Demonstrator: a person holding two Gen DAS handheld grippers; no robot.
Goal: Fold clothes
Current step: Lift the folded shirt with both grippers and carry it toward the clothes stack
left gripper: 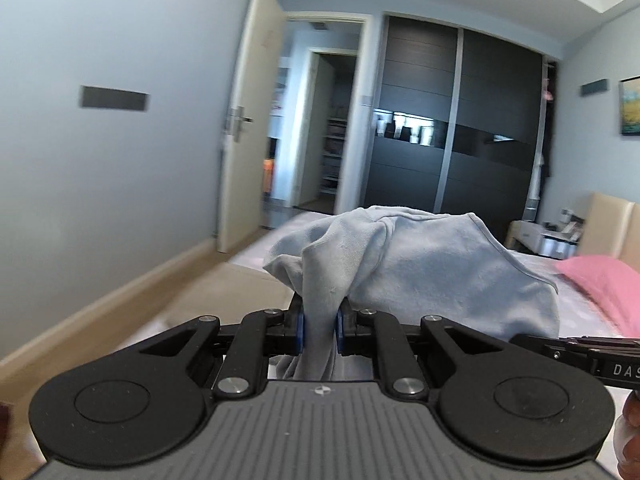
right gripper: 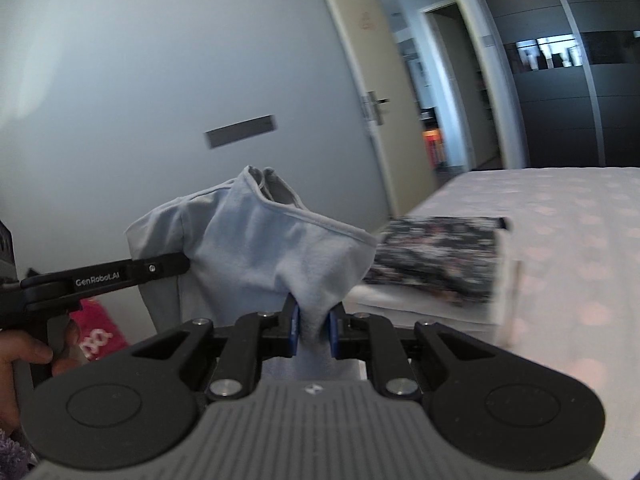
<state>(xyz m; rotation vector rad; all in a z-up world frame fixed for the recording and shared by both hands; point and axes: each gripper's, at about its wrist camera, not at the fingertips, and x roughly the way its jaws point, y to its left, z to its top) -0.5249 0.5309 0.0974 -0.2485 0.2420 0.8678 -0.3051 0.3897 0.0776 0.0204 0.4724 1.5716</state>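
Pale blue garment [right gripper: 256, 248] pinched by right hand-held gripper [right gripper: 314, 330], "GenRobot.AI" on left hand-held gripper [right gripper: 104, 280]

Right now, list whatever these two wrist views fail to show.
- Pale blue cotton garment: its type and lower part, hidden behind the left gripper in the left wrist view and the right gripper in the right.
- Dark floral folded fabric: motion-blurred, pattern unreadable.
- Pink pillow: cut off by the right edge.

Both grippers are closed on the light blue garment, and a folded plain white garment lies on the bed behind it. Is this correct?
Not quite. The left gripper and right gripper do clamp the light blue garment, but the right wrist view shows the folded garment on the bed is dark with a floral print, not plain white.
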